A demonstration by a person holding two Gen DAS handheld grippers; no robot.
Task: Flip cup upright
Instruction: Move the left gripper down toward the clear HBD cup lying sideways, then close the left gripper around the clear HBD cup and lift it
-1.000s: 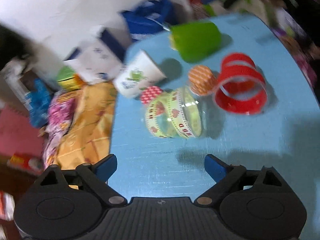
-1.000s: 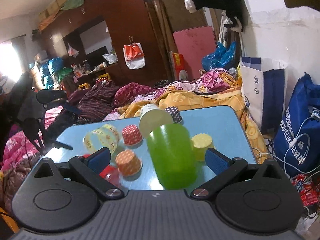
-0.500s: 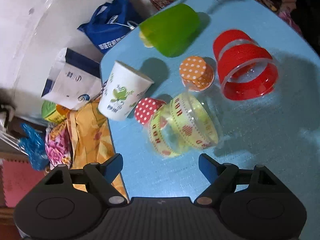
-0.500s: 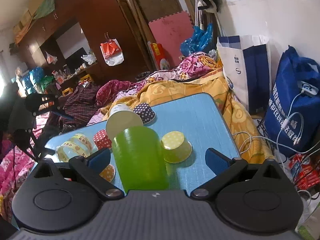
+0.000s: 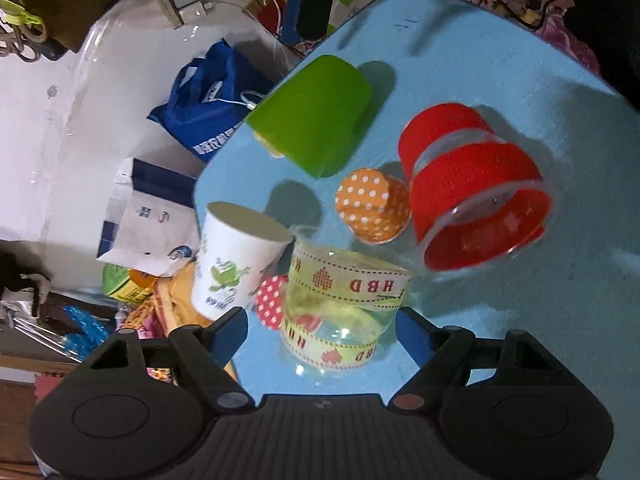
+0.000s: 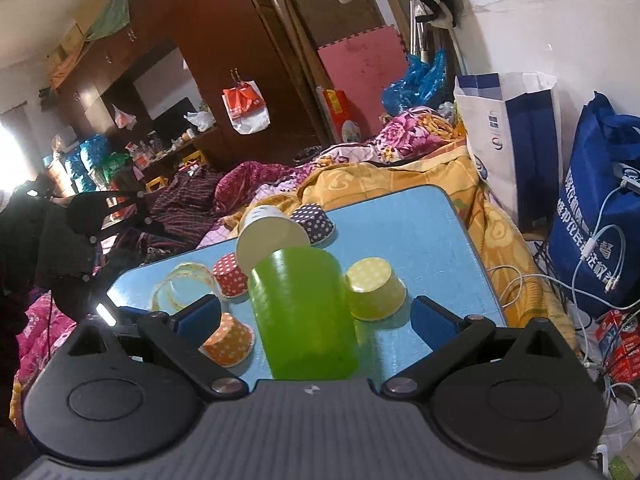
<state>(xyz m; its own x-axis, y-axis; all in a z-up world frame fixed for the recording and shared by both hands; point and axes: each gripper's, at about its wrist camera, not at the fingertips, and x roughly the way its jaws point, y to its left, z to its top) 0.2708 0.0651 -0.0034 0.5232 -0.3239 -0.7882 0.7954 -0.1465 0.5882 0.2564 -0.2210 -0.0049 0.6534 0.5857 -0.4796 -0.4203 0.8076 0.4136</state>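
A clear plastic cup with yellow "HBD" ribbon bands [image 5: 344, 312] lies on its side on the blue table [image 5: 520, 320]. My left gripper [image 5: 322, 330] is open with its blue fingers on either side of this cup, not touching it. The same cup shows small in the right wrist view [image 6: 182, 286]. A green cup [image 6: 302, 312] stands upside down between the open fingers of my right gripper [image 6: 316, 316]; it also shows in the left wrist view [image 5: 310, 114].
On the table are a red-banded clear cup on its side [image 5: 476, 188], a white paper cup [image 5: 236, 260], and orange [image 5: 372, 204], red [image 5: 270, 306], yellow [image 6: 374, 288] and purple [image 6: 314, 222] dotted paper cups. Bags [image 6: 592, 216] and bedding [image 6: 380, 176] lie beyond the table edge.
My left gripper has moved in on the ribbon cup, which now lies between its fingers. My right gripper has shifted so the green cup sits more centrally between its fingers.
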